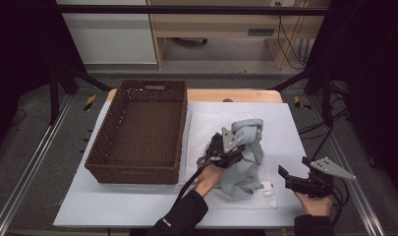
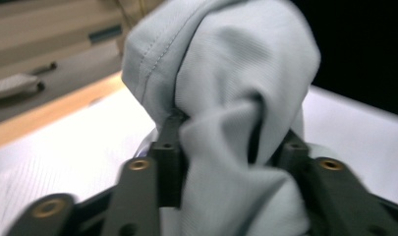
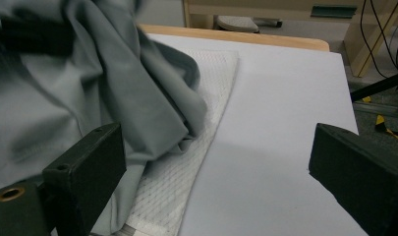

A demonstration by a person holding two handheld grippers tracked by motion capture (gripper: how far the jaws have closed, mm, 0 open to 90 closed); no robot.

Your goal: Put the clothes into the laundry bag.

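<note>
Sitting on the left half of the white board (image 1: 137, 204), a brown wicker basket (image 1: 140, 132) stands just beside a white mesh cloth (image 1: 202, 123) spread flat at the middle. On that mesh cloth lies the grey garment (image 1: 246, 152), crumpled into a soft heap with folds, a stitched seam and one bunched end rising toward the far side. The left gripper (image 1: 225, 150) is down in the heap, its jaws about half open with a fold of fabric between them, though whether the pads press on it cannot be told. The right gripper (image 1: 297, 177) rests near the board's right edge, jaws wide apart and holding nothing, the garment just beside it.
</note>
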